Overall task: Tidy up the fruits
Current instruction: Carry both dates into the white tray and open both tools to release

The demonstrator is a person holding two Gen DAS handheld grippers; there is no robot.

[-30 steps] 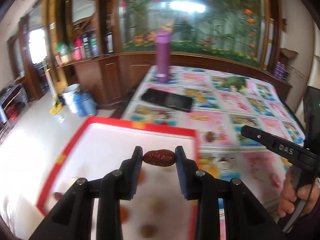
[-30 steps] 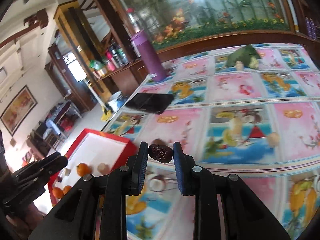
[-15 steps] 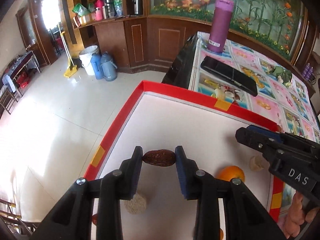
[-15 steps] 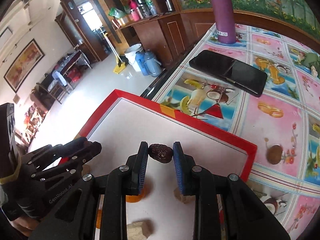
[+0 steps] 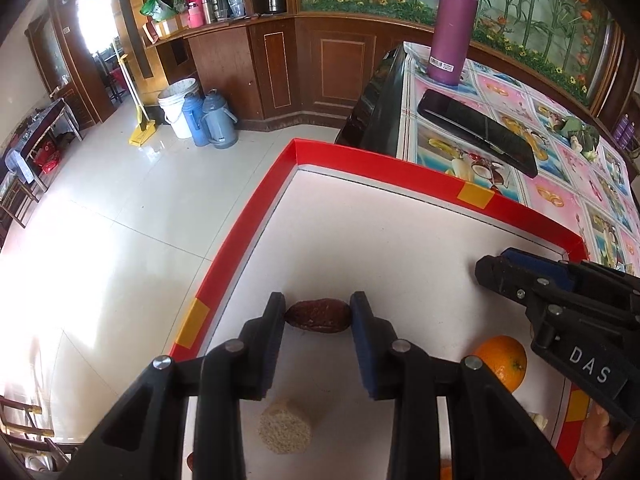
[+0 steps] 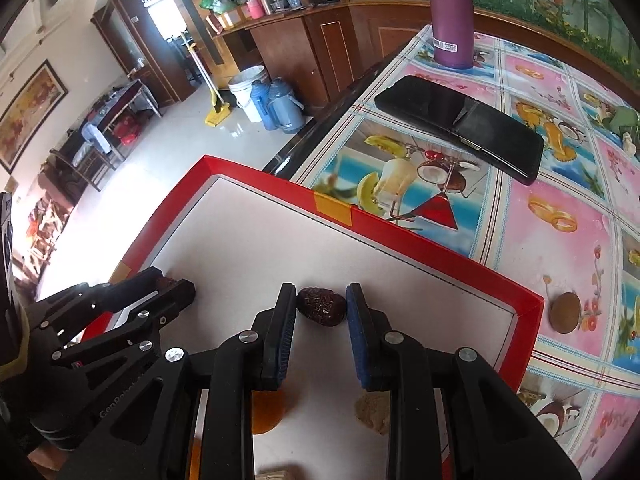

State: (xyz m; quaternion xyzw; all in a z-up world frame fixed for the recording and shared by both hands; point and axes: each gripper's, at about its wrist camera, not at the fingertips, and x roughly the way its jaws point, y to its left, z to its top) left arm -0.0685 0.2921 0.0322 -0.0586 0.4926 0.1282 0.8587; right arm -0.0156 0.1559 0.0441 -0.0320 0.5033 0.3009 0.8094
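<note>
Daylight pours in from a window (image 5: 94,12) at upper left, blown out to white. It throws hard glare across the floor (image 5: 100,240), washing out the tiles. The tray (image 5: 400,240) is evenly lit, with soft shadows. Both views are sharp at centre, with strong fisheye bending and dark corners at the edges.

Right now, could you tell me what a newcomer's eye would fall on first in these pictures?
Each gripper pinches a dark red date over the white, red-rimmed tray: the left gripper near its left rim, the right gripper toward the tablecloth side. A tall purple bottle stands at the table's far end, behind a black phone.
</note>
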